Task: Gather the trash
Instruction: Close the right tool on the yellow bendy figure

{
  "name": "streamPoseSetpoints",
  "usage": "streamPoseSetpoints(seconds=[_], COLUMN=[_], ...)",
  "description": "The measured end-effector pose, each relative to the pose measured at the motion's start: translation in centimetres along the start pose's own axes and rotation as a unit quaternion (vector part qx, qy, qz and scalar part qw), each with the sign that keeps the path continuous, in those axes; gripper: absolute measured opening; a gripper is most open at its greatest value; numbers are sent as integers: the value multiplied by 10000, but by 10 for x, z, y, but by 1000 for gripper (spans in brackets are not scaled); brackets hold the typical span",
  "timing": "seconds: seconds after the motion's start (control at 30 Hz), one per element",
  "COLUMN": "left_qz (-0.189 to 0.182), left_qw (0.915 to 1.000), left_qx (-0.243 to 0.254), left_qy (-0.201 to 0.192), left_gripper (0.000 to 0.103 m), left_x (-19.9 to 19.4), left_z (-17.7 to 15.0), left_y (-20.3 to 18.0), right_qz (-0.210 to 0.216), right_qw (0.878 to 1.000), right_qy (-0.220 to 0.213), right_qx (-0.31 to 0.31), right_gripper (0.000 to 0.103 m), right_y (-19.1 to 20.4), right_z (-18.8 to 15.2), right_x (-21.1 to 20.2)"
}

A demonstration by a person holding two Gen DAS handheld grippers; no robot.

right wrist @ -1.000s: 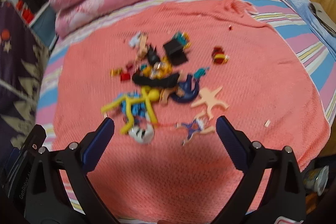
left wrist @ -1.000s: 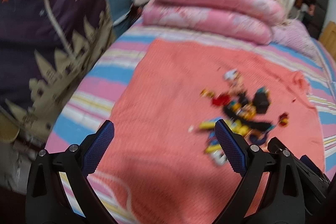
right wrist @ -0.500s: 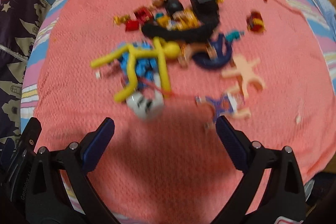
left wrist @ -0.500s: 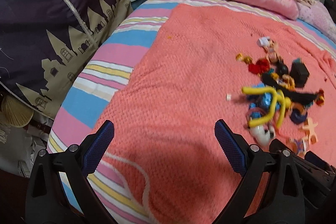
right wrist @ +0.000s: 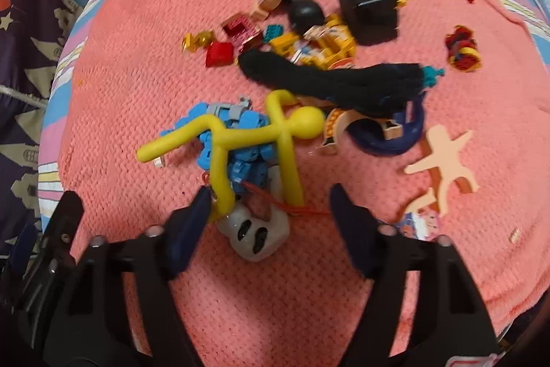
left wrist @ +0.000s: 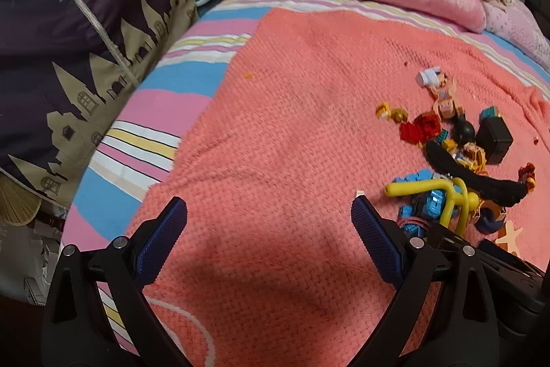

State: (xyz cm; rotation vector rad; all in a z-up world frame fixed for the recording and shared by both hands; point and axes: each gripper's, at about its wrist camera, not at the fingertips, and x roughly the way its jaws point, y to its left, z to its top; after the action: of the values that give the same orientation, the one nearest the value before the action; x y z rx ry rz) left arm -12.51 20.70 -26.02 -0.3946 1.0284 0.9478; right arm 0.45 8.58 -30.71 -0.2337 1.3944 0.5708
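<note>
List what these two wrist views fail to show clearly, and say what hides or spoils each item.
1. Blue block toy, right wrist view: partly covered by the yellow bendy figure.
2. White skull-like toy, right wrist view: motion-blurred, top hidden by the yellow legs.
3. Flat printed figure, right wrist view: partly behind the right hand-held gripper.
4. Beige star-shaped cutout, left wrist view: partly behind the other gripper's black body.

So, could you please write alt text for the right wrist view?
The open right claw straddles a white skull toy and the legs of a yellow stick figure, at the near edge of a toy pile on a coral blanket.
</note>
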Motion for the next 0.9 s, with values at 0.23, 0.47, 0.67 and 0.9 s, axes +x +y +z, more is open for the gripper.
streamPoseSetpoints(seconds=[0.23, 0.47, 0.67, 0.9], left_qz=[-111, -225, -292, -358], left_qw=[9999, 9996, 9991, 9981], left_qx=[-60, -170, -276, -372], left_qy=[19, 63, 128, 322], left_gripper=[94, 94, 94, 94], left_x=[2, -2, 0, 7], left_z=[4, 4, 1, 0], left_y=[4, 8, 9, 16], right_qz=[140, 350, 516, 463], right_qw=[9999, 9993, 9987, 9986], right_qy=[4, -82, 14, -22], right_qx=[-2, -76, 25, -244], right_gripper=[52, 35, 33, 12], right_y=[7, 12, 10, 29], right_z=[5, 3, 1, 2], right_x=[-2, -10, -5, -3])
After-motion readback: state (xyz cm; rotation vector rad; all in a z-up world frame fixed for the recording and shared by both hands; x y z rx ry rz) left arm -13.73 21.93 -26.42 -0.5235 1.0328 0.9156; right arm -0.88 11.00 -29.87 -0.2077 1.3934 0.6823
